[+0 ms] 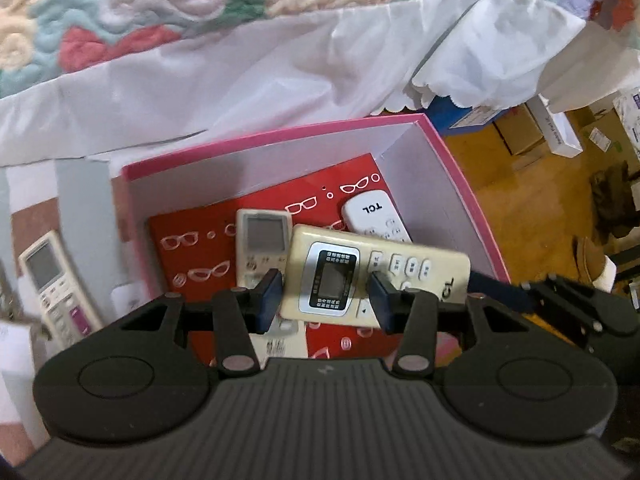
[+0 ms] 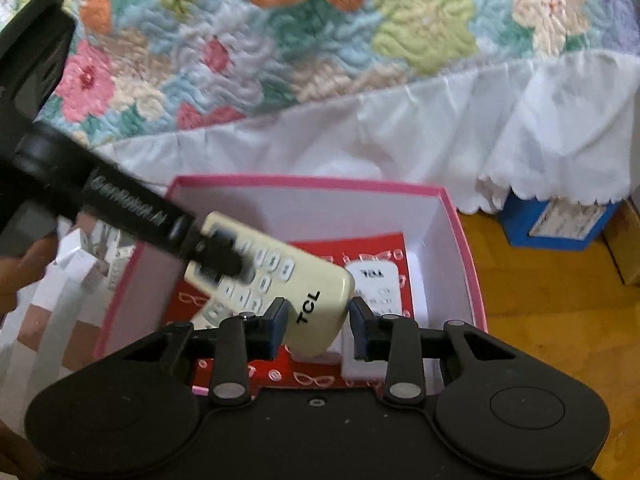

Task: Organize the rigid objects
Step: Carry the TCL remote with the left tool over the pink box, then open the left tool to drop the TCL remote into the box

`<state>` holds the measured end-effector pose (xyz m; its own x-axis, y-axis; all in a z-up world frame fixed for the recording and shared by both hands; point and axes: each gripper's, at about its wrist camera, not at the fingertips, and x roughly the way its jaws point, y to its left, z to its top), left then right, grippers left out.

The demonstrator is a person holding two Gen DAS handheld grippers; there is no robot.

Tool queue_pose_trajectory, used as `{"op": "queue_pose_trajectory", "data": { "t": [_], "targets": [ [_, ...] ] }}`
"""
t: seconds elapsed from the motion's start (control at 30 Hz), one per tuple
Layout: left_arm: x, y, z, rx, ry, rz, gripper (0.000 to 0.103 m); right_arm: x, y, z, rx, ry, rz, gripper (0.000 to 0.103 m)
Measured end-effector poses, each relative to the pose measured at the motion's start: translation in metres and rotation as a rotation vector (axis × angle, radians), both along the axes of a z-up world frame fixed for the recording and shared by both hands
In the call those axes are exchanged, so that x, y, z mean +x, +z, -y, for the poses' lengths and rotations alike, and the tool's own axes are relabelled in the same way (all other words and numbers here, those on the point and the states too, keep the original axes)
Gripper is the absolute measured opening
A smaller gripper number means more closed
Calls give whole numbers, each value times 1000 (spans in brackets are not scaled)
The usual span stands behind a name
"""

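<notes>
Both views sit on hand-held grippers and look steeply down and forward along 2 fingers, close above the pink box (image 1: 460, 168). The left wrist view hangs over the box's near edge, facing its far wall and the bed's quilt (image 1: 160, 20) beyond it, with floor to the box's right. The right wrist view looks from the box's near right side toward the same quilt (image 2: 320, 60). Both views share the box (image 2: 460, 232), the cream remote (image 1: 376, 276) above it (image 2: 320, 304), the white remote (image 1: 372, 216) inside (image 2: 376, 284), and the bed's white skirt.
</notes>
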<state>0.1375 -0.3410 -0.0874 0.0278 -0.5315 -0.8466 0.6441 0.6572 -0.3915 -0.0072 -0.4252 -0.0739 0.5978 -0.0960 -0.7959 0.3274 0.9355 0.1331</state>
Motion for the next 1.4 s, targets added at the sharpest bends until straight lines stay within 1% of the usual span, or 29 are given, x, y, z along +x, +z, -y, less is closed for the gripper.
{"op": "queue_pose_trajectory", "data": {
  "t": [0.03,0.13,0.2,0.23,0.27,0.3,0.33,0.37,0.4,0.47,0.53,0.57,0.6,0.63,0.67,0.7,0.77,0.87,0.93,1.03,1.1,1.17,1.27,1.33,1.4],
  "targets": [
    [2,-3,6,6,-2,1,46,2,-4,6,31,-12,-14,40],
    [5,-13,24,34,-31,45,46,3,-18,16,108,-33,-55,40],
    [7,-20,34,66,-34,76,45,5,-26,18,173,-41,-77,36],
    [9,-22,38,57,-47,58,44,6,-28,17,211,-34,-82,31],
    [12,-25,40,18,-65,-16,44,8,-29,16,266,-14,-70,17],
    [15,-29,41,-26,-71,-120,45,10,-29,14,323,-2,-60,17],
    [15,-32,45,-53,-86,-194,45,14,-29,10,336,7,-69,17],
    [14,-33,50,-49,-99,-203,45,18,-28,6,321,14,-80,17],
    [12,-31,54,-23,-93,-168,44,22,-29,1,295,22,-83,17],
    [9,-25,56,12,-92,-66,44,26,-30,-3,264,25,-79,17],
    [11,-21,50,15,-95,-54,44,27,-30,-7,155,40,-78,20],
    [13,-19,46,22,-95,-49,44,28,-30,-9,92,59,-76,28],
    [15,-16,42,41,-90,-23,44,28,-30,-12,32,79,-74,35],
    [16,-13,39,55,-86,7,44,30,-31,-12,2,89,-73,36],
    [17,-9,36,71,-84,41,44,30,-32,-12,4,95,-77,36],
    [17,-4,30,85,-83,67,44,30,-32,-10,30,94,-82,36],
    [17,5,16,109,-85,87,44,27,-27,-13,66,99,-72,36],
    [14,23,-10,123,-104,99,44,24,-4,-32,70,137,-34,36],
    [8,38,-29,126,-123,119,45,24,16,-46,98,163,10,36],
    [2,62,-59,135,-121,175,46,23,45,-69,147,199,86,39],
    [1,78,-84,139,-116,217,47,24,60,-84,172,241,131,40],
    [1,89,-111,135,-104,243,47,30,72,-100,203,285,155,40],
    [3,97,-161,99,-85,263,47,40,79,-123,260,361,186,40],
    [8,96,-192,84,-48,258,47,47,81,-140,257,407,189,40],
    [15,90,-218,69,13,252,47,56,78,-157,237,453,182,40]
  ]
}}
